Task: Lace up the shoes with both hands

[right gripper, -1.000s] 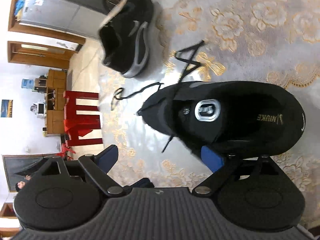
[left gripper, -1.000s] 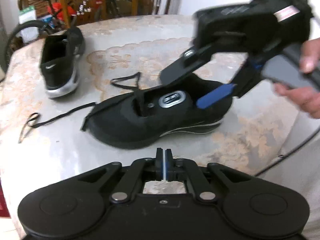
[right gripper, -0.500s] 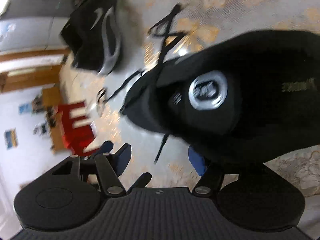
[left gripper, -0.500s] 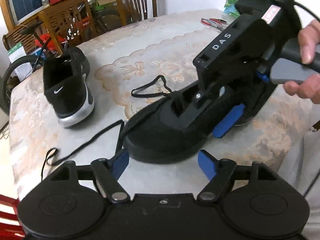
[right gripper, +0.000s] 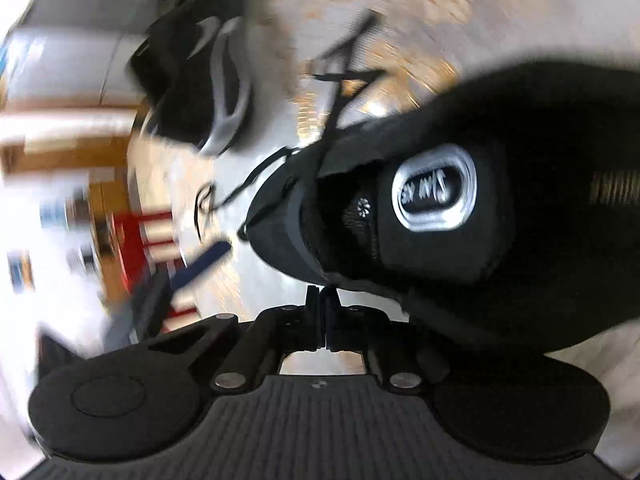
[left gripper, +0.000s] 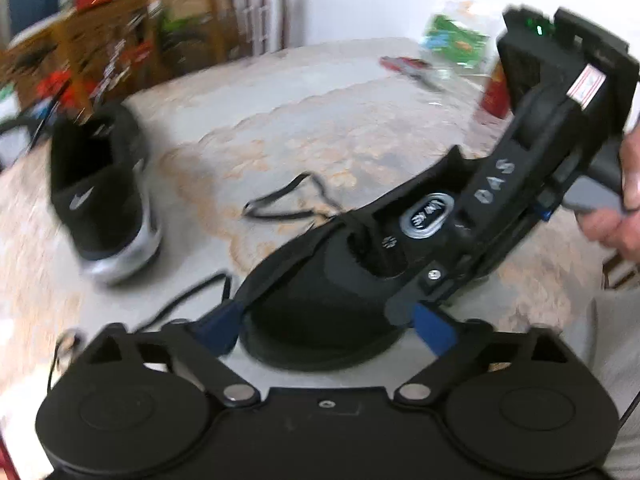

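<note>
A black shoe [left gripper: 340,280] with a silver tongue badge lies on the table, its toe toward my left gripper [left gripper: 326,330], which is open with its blue pads on either side of the toe. Its black lace [left gripper: 280,204] trails loose on the table. My right gripper [right gripper: 322,320] is shut at the shoe's side edge [right gripper: 440,220]; whether it pinches the shoe is hidden. The right gripper's body [left gripper: 520,168] reaches over the shoe's opening in the left wrist view. Both views are blurred.
A second black shoe with a silver sole [left gripper: 104,200] stands to the left on the lace-patterned tablecloth [left gripper: 320,128]. Scissors and a packet [left gripper: 440,52] lie at the far right. Wooden chairs [left gripper: 240,12] stand behind the table.
My left gripper opened and came up to the shoe's toe. My right gripper closed at the shoe's side. The shoe tilted and shifted.
</note>
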Motion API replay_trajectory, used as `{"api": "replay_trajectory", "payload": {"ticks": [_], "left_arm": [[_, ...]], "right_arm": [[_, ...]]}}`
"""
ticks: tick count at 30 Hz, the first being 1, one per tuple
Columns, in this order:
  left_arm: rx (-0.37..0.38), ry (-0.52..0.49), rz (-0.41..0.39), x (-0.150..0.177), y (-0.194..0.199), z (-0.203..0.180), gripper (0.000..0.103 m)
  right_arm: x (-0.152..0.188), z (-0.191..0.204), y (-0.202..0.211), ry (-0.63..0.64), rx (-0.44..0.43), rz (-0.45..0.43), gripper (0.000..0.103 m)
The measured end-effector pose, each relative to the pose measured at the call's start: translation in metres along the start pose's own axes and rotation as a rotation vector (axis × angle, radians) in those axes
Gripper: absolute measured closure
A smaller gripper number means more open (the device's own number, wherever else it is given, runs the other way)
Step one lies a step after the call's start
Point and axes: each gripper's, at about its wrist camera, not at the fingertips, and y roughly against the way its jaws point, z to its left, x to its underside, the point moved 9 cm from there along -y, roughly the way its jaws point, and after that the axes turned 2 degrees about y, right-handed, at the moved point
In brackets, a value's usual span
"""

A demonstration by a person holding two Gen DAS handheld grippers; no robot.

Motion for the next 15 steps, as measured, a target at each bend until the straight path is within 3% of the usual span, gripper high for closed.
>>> {"api": "replay_trajectory", "payload": {"ticks": [1,2,6,8,11,15], "left_arm": [[0.028,-0.024,0.013,0.0,-0.003,-0.002,0.0],[0.015,-0.05,0.035,0.001,-0.009,-0.003,0.002],[-0.066,-0.18,0.082,0.007,-0.026,-0.013,0.006],[-0.115,-0.212,0.08,0.006,-0.032,-0.018,0.006],[-0.151,-0.189,0.076,0.004,-0.035,-0.02,0.006],[-0.151,-0.069,0.06,0.005,-0.013,-0.019,0.006]], "right_arm": [[0.0,0.003,0.005,0.063,-0.027,-0.006,0.1],[0.001,0.015,0.016,0.123,-0.133,-0.013,0.1],[0.01,0.07,0.075,0.355,-0.493,-0.052,0.1],[0.019,0.095,0.097,0.402,-0.597,-0.018,0.1],[0.048,0.135,0.127,0.538,-0.666,0.047,0.1],[0.091,0.172,0.164,0.656,-0.754,0.126,0.1]]}}
